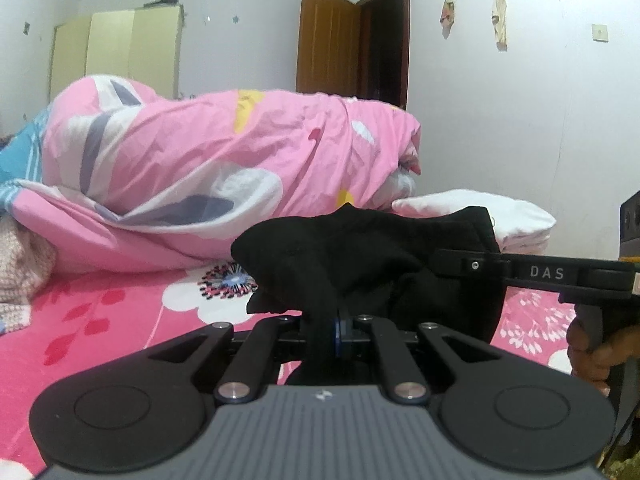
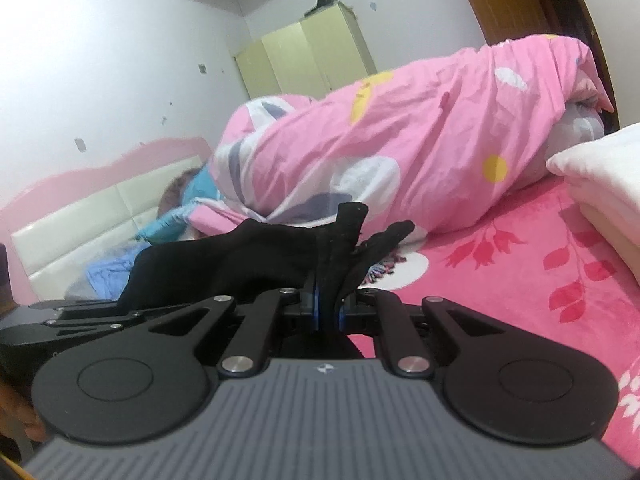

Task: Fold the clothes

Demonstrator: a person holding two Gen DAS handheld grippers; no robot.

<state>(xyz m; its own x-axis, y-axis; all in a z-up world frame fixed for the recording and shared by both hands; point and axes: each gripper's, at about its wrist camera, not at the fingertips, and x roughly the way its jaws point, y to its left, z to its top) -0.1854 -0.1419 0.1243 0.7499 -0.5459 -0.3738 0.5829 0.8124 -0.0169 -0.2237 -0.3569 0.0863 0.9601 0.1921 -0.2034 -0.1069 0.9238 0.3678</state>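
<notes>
A black garment (image 1: 360, 248) hangs bunched between two hand-held grippers above a bed covered by a bright pink floral bedsheet (image 1: 120, 312). The left gripper (image 1: 343, 330) has its jaws together and clamped on a fold of the black cloth, which rises from the blue-edged pads and spreads into a dark mound in front of the camera. The right gripper (image 2: 329, 312) is likewise pressed shut on the garment, with a narrow pinch of black fabric standing up between its pads and ragged ends poking upward and to the right. In the left wrist view the right gripper's black body reaches in from the right edge and meets the cloth at its right side, with part of a hand (image 1: 592, 344) visible on its grip below. In the right wrist view the left gripper's linkage shows at the left edge, and the cloth stretches across from it to the right gripper. The garment is lifted, with the bedsheet showing beneath its lower edges. Behind it, across the middle of the bed, lies a rumpled pink quilt (image 1: 224, 148) with white, grey and yellow patches. A stack of white folded fabric (image 1: 500, 216) sits toward the right edge of the bed, just beyond the garment. A pale yellow wardrobe (image 1: 120, 52) stands against the far wall, and a brown door (image 1: 328, 36) stands open.
</notes>
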